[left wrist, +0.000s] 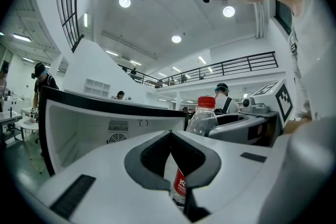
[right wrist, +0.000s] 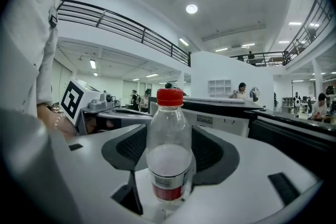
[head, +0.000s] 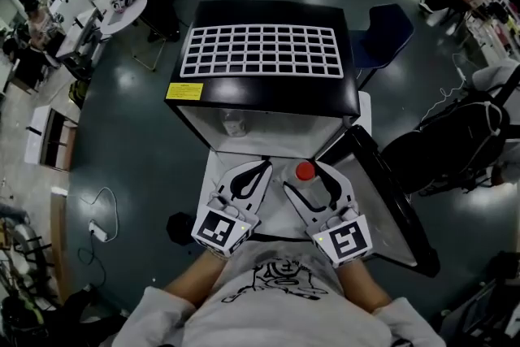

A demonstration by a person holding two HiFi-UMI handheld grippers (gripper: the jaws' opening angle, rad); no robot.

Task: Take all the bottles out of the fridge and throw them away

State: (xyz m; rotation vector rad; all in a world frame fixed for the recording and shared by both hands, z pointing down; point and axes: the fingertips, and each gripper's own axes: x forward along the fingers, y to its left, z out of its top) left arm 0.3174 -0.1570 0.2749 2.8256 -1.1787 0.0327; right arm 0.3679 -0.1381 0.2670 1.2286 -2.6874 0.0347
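A small black fridge (head: 268, 100) stands in front of me, its door (head: 382, 191) swung open to the right. One clear bottle (head: 235, 124) stands inside near the back. My right gripper (head: 307, 184) is shut on a second clear bottle with a red cap (head: 305, 171), held upright in front of the opening. In the right gripper view that bottle (right wrist: 168, 149) fills the space between the jaws of the right gripper (right wrist: 169, 136). My left gripper (head: 264, 166) is beside it, shut and empty. In the left gripper view, past the left gripper (left wrist: 170, 136), the held bottle (left wrist: 206, 113) shows at right.
A white grid panel (head: 264, 51) lies on the fridge top. A blue chair (head: 382, 32) stands behind to the right, and a black bag (head: 455, 142) lies right of the door. Cables and a power strip (head: 97, 230) lie on the floor at left. People work at benches farther off.
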